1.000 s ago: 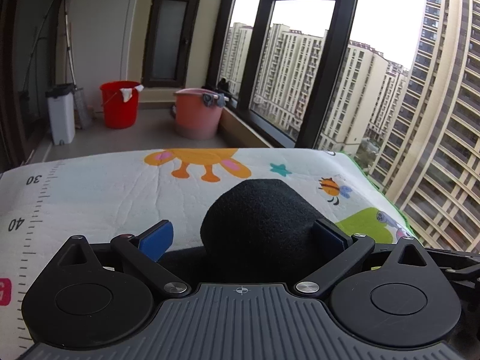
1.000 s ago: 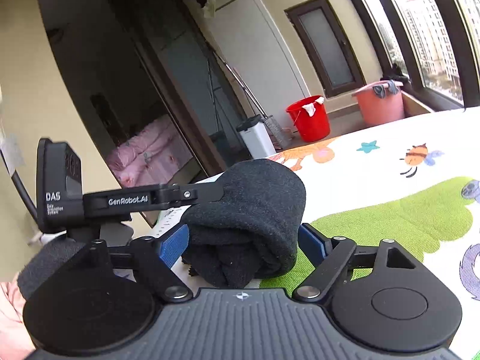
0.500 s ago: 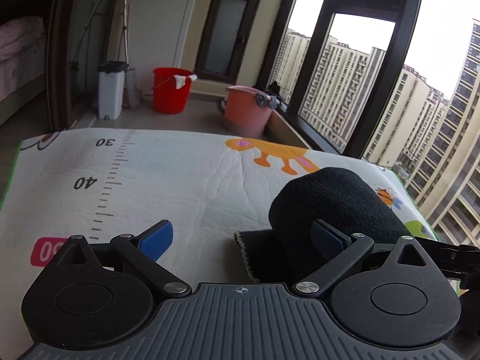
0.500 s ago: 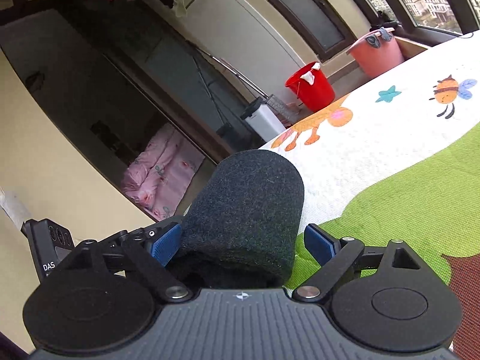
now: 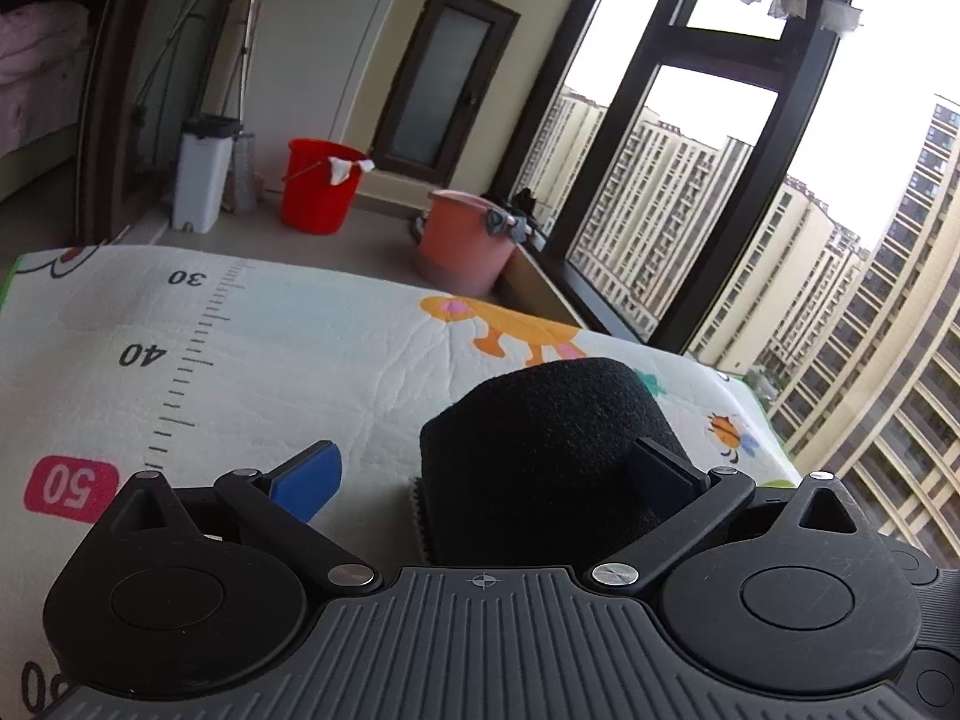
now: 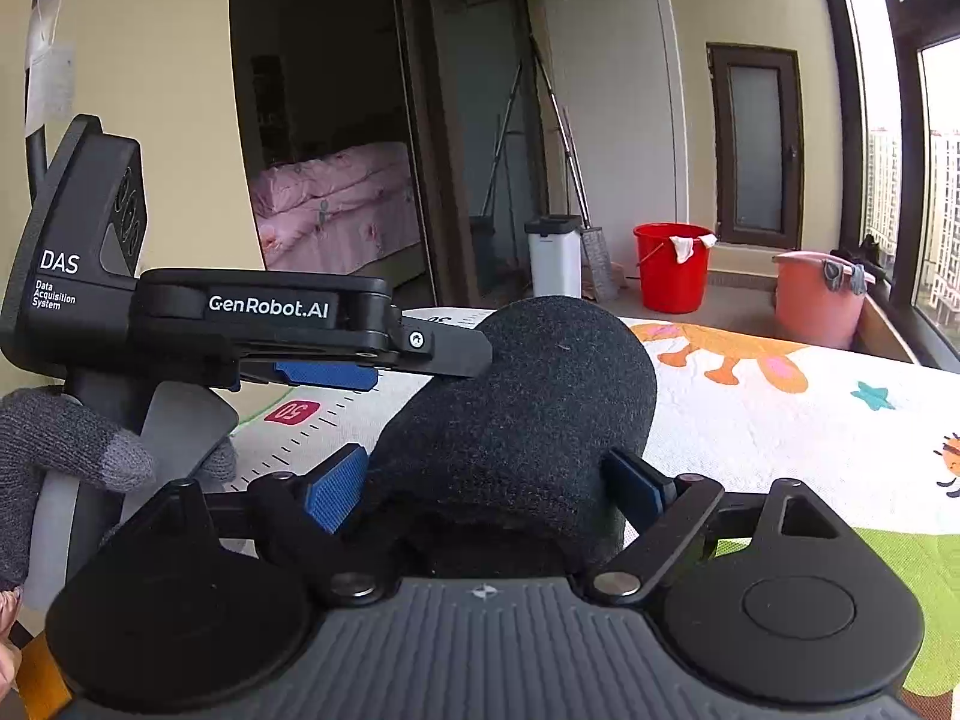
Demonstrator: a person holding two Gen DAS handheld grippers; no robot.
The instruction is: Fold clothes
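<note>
My left gripper [image 5: 486, 468] swung back toward the black garment [image 5: 540, 450], fingers wide with only the right pad touching, my right gripper [image 6: 483, 483] spread around its rolled end, garment on the playmat [image 5: 270, 354].

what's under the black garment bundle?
The black garment bundle lies on the printed play mat, with the ruler print to its left. The mat directly beneath it is covered, so anything under the bundle cannot be seen.
</note>
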